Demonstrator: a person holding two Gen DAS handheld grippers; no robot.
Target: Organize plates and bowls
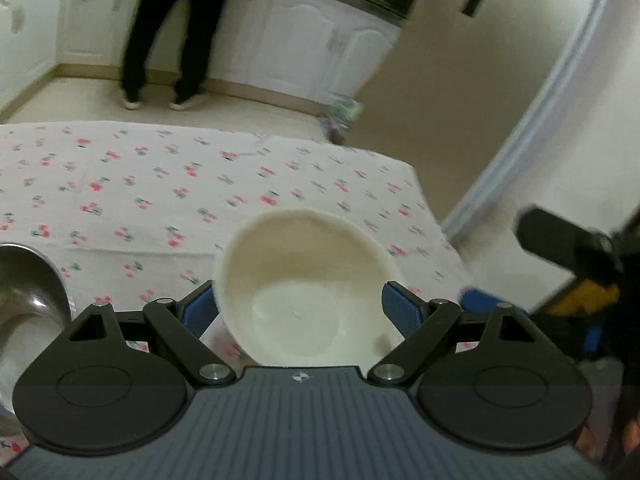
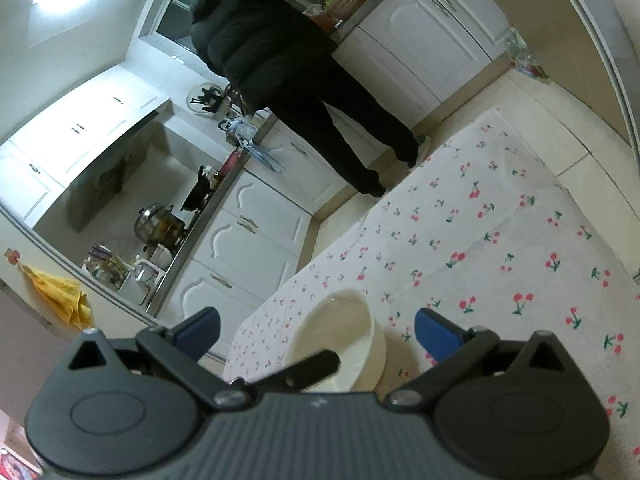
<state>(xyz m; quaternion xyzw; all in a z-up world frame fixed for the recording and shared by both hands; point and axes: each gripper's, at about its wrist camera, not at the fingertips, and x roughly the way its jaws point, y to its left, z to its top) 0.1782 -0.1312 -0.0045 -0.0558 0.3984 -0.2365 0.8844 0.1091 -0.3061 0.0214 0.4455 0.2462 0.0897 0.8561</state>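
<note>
A cream bowl sits between the blue pads of my left gripper. The jaws are spread wide and both pads press on its outer wall, so the gripper is shut on it. The bowl looks slightly raised and tilted over the cherry-print tablecloth. A shiny steel bowl rests on the cloth at the left edge. In the right wrist view the same cream bowl lies low in the centre, with a black link of the left gripper across it. My right gripper is open and holds nothing.
A person in black stands at the white kitchen cabinets beyond the table. The tablecloth ends at the table's far edge and right corner, with floor beyond. A black arm of the right-hand tool juts in beside the bowl.
</note>
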